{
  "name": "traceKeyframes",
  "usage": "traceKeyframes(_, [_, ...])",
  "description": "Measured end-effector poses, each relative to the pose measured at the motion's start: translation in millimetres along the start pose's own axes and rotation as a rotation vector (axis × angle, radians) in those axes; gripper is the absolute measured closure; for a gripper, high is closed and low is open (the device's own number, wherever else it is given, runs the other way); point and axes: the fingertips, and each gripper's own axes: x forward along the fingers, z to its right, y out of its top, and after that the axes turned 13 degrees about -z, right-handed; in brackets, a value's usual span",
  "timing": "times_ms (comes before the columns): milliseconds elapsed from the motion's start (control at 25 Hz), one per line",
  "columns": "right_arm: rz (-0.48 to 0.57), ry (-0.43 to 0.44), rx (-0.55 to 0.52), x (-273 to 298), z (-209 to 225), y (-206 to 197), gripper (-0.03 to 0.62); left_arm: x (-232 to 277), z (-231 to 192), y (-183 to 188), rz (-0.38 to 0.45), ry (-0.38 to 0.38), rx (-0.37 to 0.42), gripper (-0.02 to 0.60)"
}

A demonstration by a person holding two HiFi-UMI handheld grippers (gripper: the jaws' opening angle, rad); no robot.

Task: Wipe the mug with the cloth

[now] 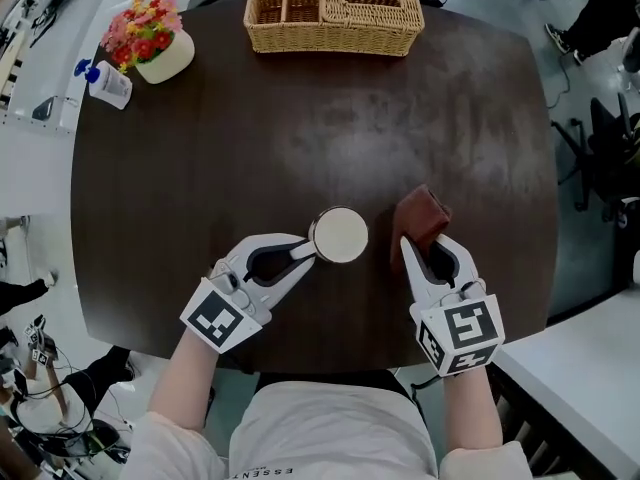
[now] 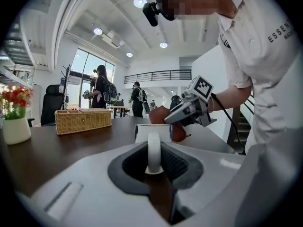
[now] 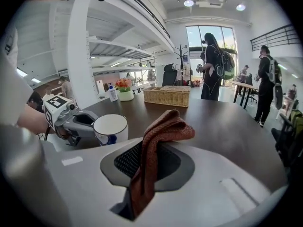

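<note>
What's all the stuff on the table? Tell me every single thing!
table: one, dark brown, under everything
mug: one, white, near the front edge
cloth: one, reddish brown, right of the mug
basket: one, tan wicker, far edge
flower pot: one, white with red and pink flowers, far left corner
bottle: one, white with blue cap, left of the flower pot
left gripper: one, white, shut on the mug's handle
right gripper: one, white, shut on the cloth

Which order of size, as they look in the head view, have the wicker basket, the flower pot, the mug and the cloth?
1. wicker basket
2. flower pot with its flowers
3. mug and cloth: about alike; the right gripper hides part of the cloth, so I do not rank them.
</note>
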Motion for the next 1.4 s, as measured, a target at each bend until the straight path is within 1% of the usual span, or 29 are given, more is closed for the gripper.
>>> traceKeyframes(80, [-0.009,0.005,-0.017,1.7,-5.1,-2.2,0.508,1.9,1.7,-1.8,0.0,0.002,0.005,0.519])
traceKeyframes(240, [-0.019,0.01,-0.023,2.7,-11.3,-4.1,0.508,2.3,4.5,-2.2,-0.007,0.012,0.069,0.519])
traceKeyframes(400, [-0.017,0.014,-0.037,-2.7,-15.6,-0.7,0.508,2.0,5.6,-6.2,-0.02,0.034,0.081,0.517])
traceKeyframes(640, [-0.017,0.014,-0.049,-2.2,-21.4,-1.6,0.508,0.1,-0.6,-18.3,-0.029,0.099,0.053,0.511])
traceKeyframes(720, [-0.022,0.016,-0.049,-0.3,-24.7,-4.0,0.508,-2.7,-2.1,-16.8,-0.009,0.108,0.043,0.492])
traceKeyframes(920, [-0.018,0.02,-0.051,-5.4,-31.9,-4.2,0.508,-18.0,-4.3,-4.2,0.011,0.169,0.036,0.488])
traceKeyframes(960, [-0.008,0.021,-0.051,-8.8,-33.8,-2.2,0.508,-25.3,-4.2,0.2,0.012,0.194,0.03,0.488])
traceKeyframes(1040, [0.018,0.025,-0.05,-18.5,-38.3,2.5,0.508,-41.8,-3.0,11.3,0.002,0.27,0.019,0.488])
traceKeyframes(1240, [0.118,0.035,-0.057,-62.2,-55.1,13.0,0.51,-81.2,16.1,65.0,-0.006,0.48,0.062,0.489])
traceKeyframes(1280, [0.146,0.028,-0.059,-70.2,-57.1,16.0,0.51,-89.9,18.3,75.2,0.001,0.521,0.05,0.492])
traceKeyframes(1320, [0.171,0.019,-0.06,-78.6,-58.7,17.9,0.51,-99.0,20.8,83.9,0.013,0.564,0.017,0.512])
traceKeyframes(1400, [0.213,-0.002,-0.063,-96.8,-61.1,18.0,0.51,-115.9,30.1,99.4,0.05,0.636,-0.074,0.581])
